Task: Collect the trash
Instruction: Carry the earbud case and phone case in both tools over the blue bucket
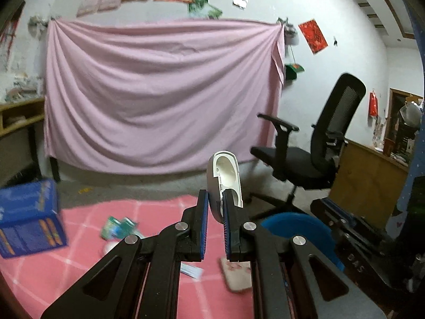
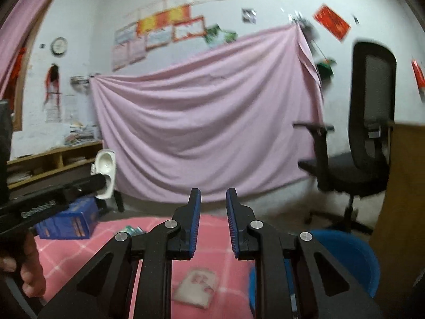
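My left gripper (image 1: 214, 202) is shut on a white and grey plastic shell (image 1: 225, 172), held upright above the pink checked mat (image 1: 79, 252). The shell also shows in the right wrist view (image 2: 105, 171), at the left. My right gripper (image 2: 212, 207) is open and empty above the mat (image 2: 217, 228). A blue bin (image 1: 302, 228) stands at the right; it also shows in the right wrist view (image 2: 350, 255). On the mat lie a green and white wrapper (image 1: 118, 227), a white paper slip (image 1: 191, 269) and a pinkish-white packet (image 1: 236, 273), which also shows in the right wrist view (image 2: 198, 287).
A blue carton (image 1: 29, 215) lies at the mat's left edge. A black office chair (image 1: 313, 143) stands at the right before a wooden cabinet (image 1: 369, 183). A pink sheet (image 1: 159, 93) hangs on the back wall. A wooden shelf (image 2: 53, 159) is at the left.
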Motion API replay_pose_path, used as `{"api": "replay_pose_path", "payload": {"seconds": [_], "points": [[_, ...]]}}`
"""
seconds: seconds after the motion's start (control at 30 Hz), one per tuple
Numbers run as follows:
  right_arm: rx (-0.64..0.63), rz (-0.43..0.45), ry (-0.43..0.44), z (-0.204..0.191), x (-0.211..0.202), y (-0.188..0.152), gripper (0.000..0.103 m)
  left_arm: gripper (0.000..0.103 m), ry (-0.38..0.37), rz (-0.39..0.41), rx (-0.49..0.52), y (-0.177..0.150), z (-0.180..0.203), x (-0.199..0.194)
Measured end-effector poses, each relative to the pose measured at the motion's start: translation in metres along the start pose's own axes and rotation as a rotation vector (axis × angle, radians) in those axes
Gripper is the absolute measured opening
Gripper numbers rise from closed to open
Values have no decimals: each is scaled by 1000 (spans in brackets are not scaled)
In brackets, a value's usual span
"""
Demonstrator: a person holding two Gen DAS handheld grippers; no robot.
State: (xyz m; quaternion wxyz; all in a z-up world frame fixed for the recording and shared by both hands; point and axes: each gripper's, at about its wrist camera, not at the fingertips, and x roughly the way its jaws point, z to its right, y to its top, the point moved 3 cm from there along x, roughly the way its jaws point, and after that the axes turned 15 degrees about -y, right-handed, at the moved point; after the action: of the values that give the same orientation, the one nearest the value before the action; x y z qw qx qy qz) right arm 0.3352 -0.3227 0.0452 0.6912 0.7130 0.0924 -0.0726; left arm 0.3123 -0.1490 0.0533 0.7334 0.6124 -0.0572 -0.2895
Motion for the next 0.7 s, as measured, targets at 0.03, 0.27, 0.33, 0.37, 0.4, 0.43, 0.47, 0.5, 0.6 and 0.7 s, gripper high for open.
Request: {"api": "replay_pose_path", "payload": {"seconds": [0.03,0.27,0.33,0.37,0.4,0.43,0.47,0.5,0.6,0.7], "points": [[11,-21,-13,7,5,-2,17,8,-8,-14,-6,-2,4,7],[-13,-200,10,28,25,-27,24,8,1,-79,-50,-17,6,30],[-20,-247,25,27,29,-35,34,8,22,-101,-56,-22,0,29],[-22,-269,37,25,31,-39,36,8,32,-117,-63,-25,-5,29],[-24,-293,49,23,33,-41,38,8,41,-128,-68,-27,-10,27],[-25,-320,61,20,35,-43,41,8,57,-144,-75,-31,-15,25],[-24,-340,71,17,36,-45,46,8,69,-156,-82,-35,-22,20],[-23,-352,76,15,38,-46,48,8,82,-172,-92,-39,-30,15],[-56,-402,93,-1,43,-52,52,8,117,-216,-130,-50,-50,6],[-112,-461,99,-20,49,-62,58,8,143,-235,-161,-57,-67,-5]]}}
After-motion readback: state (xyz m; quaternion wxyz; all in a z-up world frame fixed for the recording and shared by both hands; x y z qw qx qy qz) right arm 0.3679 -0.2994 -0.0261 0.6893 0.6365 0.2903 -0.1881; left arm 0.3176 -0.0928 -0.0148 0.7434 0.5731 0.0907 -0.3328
